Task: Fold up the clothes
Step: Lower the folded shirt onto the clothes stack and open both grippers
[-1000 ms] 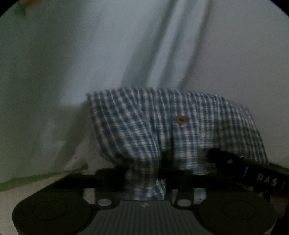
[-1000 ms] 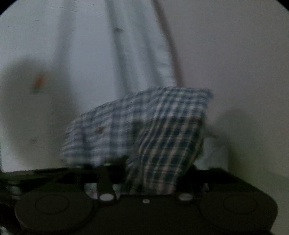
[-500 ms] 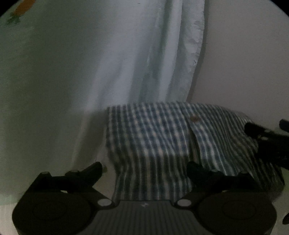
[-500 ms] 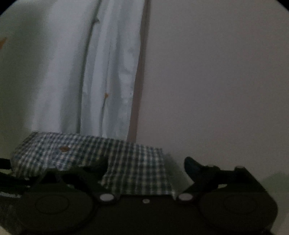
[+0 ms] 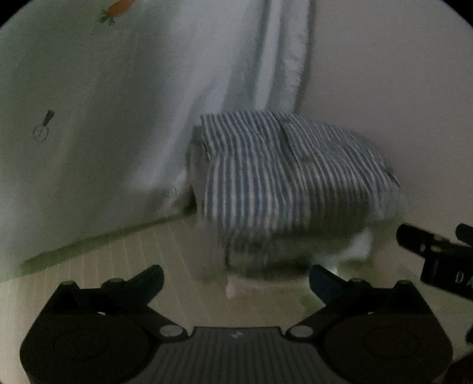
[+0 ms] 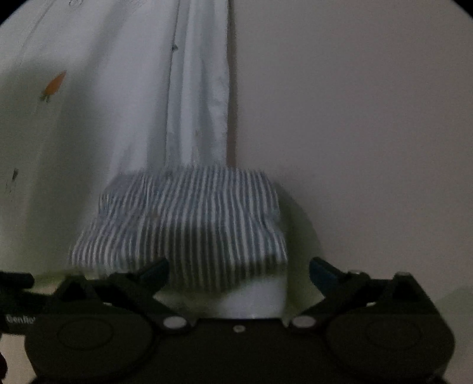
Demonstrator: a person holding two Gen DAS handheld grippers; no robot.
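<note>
- Light was dim, both views dark and grainy.
- Plain off-white wall [image 6: 354, 118] filled the right side, unmarked.
- Pale blue-white curtain [image 5: 133, 103] hung on the left in vertical folds, printed with a small orange carrot [image 5: 118, 9].
- Curtain edge [image 6: 221, 88] met the wall along a dark seam.
- Surface [image 5: 118, 254] below was pale cream with faint ruled lines, green strip where the curtain met it.

The left hand-held gripper [image 5: 236, 279] is matte black with round side housings, silver screws and a ribbed grey centre plate. The right hand-held gripper [image 6: 239, 270] looks alike, its centre plate black, with white lettering at its left edge.
</note>
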